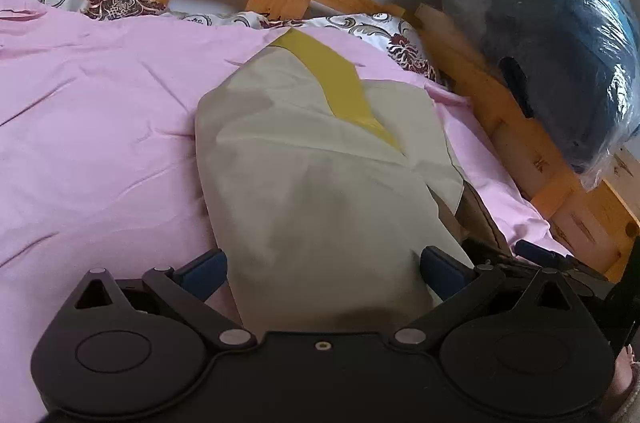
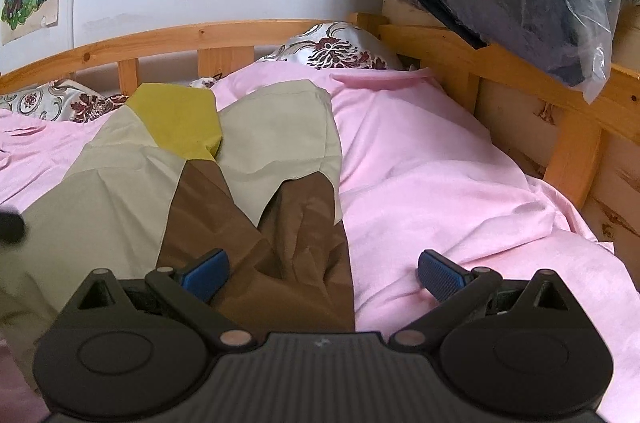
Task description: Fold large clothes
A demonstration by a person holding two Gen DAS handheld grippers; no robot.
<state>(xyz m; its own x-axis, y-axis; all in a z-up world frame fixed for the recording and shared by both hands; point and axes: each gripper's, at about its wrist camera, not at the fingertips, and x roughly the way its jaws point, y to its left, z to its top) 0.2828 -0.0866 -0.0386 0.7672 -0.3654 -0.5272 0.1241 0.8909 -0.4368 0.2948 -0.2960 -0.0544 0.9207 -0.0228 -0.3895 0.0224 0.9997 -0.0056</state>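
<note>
Lying flat on the soft pink sheet [image 1: 100, 127] is one big smooth garment [image 1: 320, 183] made of beige, yellow and brown patches. One left gripper [image 1: 322, 273] is spread wide with beige cloth between its bumpy blue pads [image 1: 442, 273], and one right gripper [image 2: 322, 273] is spread wide too, over the brown part. Far behind stand one wooden bed rail [image 2: 224, 33], flowery pillows [image 2: 340, 49] and one shiny plastic bag [image 1: 560, 43].

text: none readable | labels: none | numbers: none
</note>
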